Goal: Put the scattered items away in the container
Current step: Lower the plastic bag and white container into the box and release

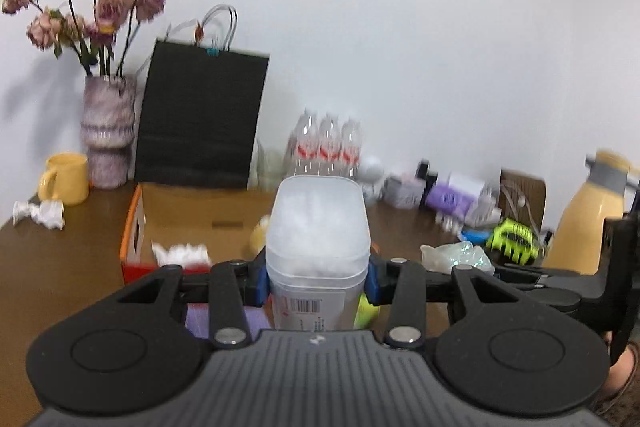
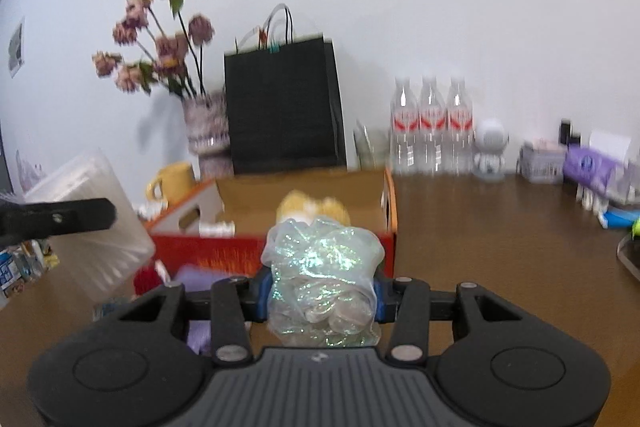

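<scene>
1. Left wrist view: the left tongs [image 1: 316, 281] are clamped on a frosted plastic tub [image 1: 317, 251] with a barcode label, held clear of the surface [image 1: 60, 267] and just in front of the open cardboard box [image 1: 168, 215].
2. Right wrist view: the right tongs [image 2: 322, 293] grip a crumpled iridescent bag [image 2: 322, 267], blue pads pressing both its sides, with the box [image 2: 280, 255] straight ahead.
3. Already inside the box: a yellow plush thing [image 2: 310, 207], a white spool [image 2: 216, 227] and some white crumpled paper [image 1: 184, 253].
4. Judged from this, the task is partway: two items are in the air but neither is in the box yet.
5. Left out on the surface: a lime-green hair claw [image 1: 514, 239], a crumpled white wrapper [image 1: 40, 213] near the yellow mug [image 1: 66, 179], and small clutter along the wall; which of it counts as scattered I cannot tell.
</scene>
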